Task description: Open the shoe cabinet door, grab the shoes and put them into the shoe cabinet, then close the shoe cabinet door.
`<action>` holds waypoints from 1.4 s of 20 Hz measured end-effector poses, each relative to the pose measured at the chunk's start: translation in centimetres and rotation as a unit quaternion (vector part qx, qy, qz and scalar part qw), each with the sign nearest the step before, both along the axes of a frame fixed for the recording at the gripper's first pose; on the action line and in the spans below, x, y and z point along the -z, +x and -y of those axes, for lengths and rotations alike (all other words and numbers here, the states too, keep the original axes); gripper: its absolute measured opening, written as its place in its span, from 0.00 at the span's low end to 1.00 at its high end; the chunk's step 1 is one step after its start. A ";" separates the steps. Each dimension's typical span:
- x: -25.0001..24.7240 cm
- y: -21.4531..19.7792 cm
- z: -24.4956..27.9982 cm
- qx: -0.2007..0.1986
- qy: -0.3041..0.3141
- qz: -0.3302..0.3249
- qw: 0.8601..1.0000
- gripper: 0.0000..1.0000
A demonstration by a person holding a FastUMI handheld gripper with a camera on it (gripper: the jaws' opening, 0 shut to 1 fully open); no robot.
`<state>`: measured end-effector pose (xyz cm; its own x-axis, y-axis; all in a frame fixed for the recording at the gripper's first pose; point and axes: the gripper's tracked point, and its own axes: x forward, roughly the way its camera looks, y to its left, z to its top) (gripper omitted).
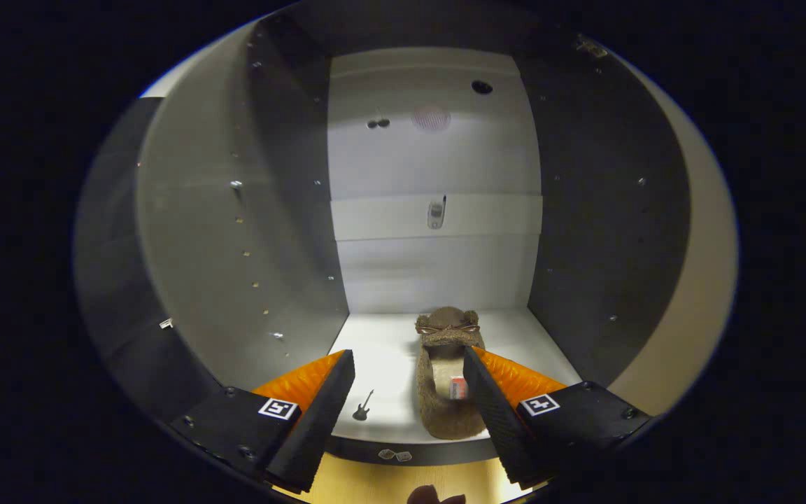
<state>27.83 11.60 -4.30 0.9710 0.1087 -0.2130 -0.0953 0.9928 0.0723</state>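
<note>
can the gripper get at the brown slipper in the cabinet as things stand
Probably yes: the gripper is open, and the brown slipper lies on the cabinet floor just ahead, beside the right finger, with nothing in between.

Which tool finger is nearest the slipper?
Right finger: its tip overlaps the brown slipper on the cabinet floor; bare floor separates the left finger from it. Tool open.

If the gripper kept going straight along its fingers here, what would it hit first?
Probably the brown slipper on the cabinet floor: it lies between the open gripper fingers, close to the right one. Past it stands the cabinet's back wall; depth is uncertain.
</note>
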 end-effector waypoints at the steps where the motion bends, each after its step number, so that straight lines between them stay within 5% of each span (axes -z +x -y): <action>1: -0.6 -1.5 -0.4 -0.007 0.001 0.007 1.000 0.99; 20: -9.1 -24.7 8.2 0.022 -0.002 0.136 0.990 0.98; 28: -7.6 -33.1 13.7 0.030 0.014 0.110 0.993 0.98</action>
